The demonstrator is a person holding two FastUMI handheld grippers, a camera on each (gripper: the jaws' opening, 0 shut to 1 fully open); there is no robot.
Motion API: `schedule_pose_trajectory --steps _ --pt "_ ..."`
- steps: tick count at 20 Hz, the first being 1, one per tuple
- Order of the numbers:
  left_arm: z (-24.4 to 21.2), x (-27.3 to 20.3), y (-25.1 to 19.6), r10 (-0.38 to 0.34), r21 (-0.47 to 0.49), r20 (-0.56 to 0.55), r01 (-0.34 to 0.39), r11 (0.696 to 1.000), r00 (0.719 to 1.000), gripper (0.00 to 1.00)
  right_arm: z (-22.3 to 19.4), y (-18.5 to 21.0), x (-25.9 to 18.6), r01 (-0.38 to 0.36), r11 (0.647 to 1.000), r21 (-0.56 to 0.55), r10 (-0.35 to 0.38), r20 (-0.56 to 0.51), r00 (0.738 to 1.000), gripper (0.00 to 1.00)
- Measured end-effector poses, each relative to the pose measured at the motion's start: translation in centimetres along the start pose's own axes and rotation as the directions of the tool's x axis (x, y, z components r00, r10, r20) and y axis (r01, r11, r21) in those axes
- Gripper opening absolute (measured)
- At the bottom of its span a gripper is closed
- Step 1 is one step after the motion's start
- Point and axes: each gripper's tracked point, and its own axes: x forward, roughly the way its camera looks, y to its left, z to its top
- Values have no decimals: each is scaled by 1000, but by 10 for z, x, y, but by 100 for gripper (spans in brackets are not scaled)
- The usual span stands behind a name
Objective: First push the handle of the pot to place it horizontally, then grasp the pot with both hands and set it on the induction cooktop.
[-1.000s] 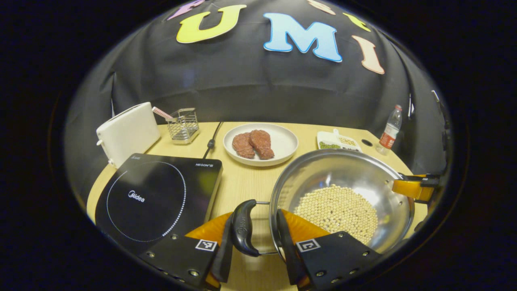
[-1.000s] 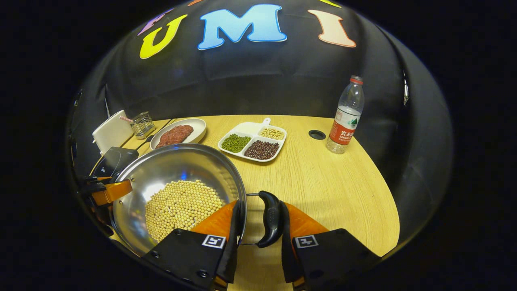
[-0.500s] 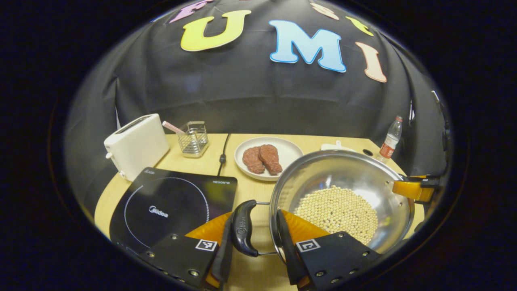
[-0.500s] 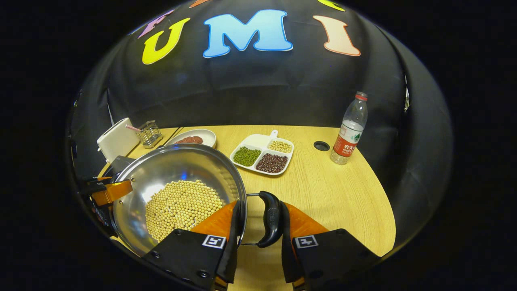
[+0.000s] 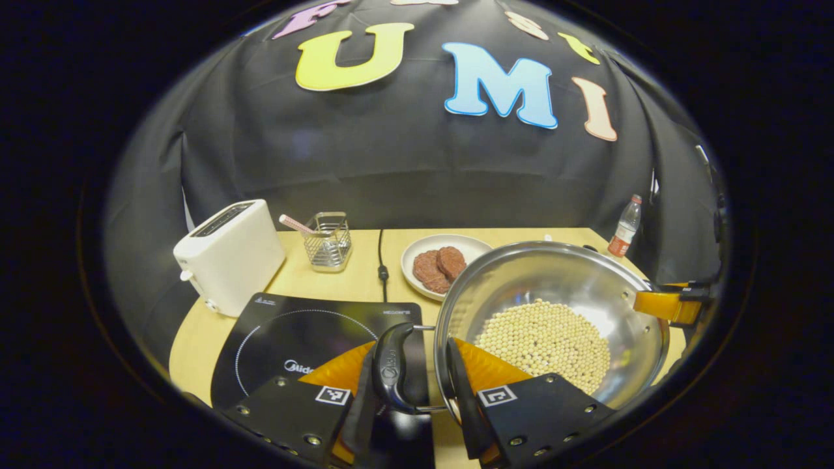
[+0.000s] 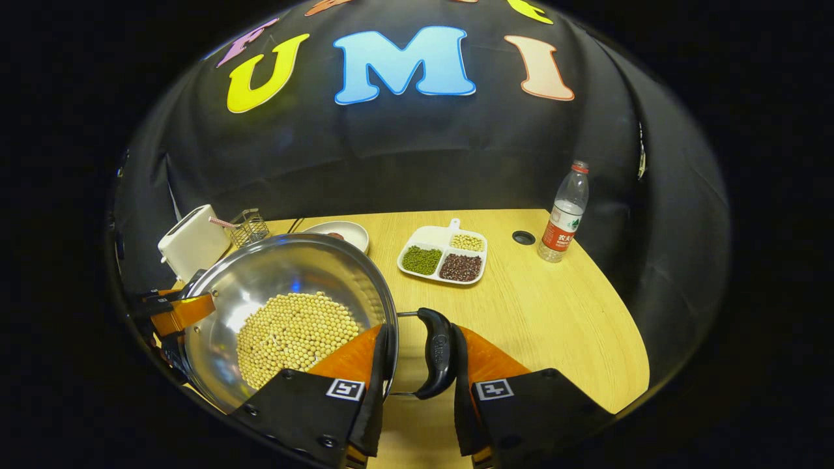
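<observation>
Both tools grip the pot point(image 5: 550, 319) by its side handles, left tool point(image 5: 409, 417), right tool point(image 6: 417, 417). Over the last second the cooktop point(image 5: 306, 339) has slid under the left tool; the pot seems airborne, nearly there.

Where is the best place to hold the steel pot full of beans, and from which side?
Take the pot by its two black side handles, one gripper from each side. The round, smooth wall offers no grip, and opposite handles should keep the beans level.

Mock kitchen booth: toaster point(image 5: 228, 255), induction cooktop point(image 5: 306, 339), wooden table point(image 6: 521, 306).
</observation>
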Motion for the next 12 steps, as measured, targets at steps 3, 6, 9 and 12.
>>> schedule_pose_trajectory --steps 3,6,9,12 --pt "3 -4 24 -1 12 4 1 1000 1000 58 -2 23 -5 4 1000 22 -4 -2 1000 47" --pt "3 -6 48 -1 15 8 1 1000 1000 55 -2 48 -8 3 999 33 -4 3 1000 43" --pt "1 -8 74 2 16 5 -3 1000 1000 55 -3 72 -8 -2 999 41 2 1 1000 47" --pt "3 -10 99 9 13 9 -9 1000 1000 55 -1 96 -9 -8 999 38 7 8 1000 47"
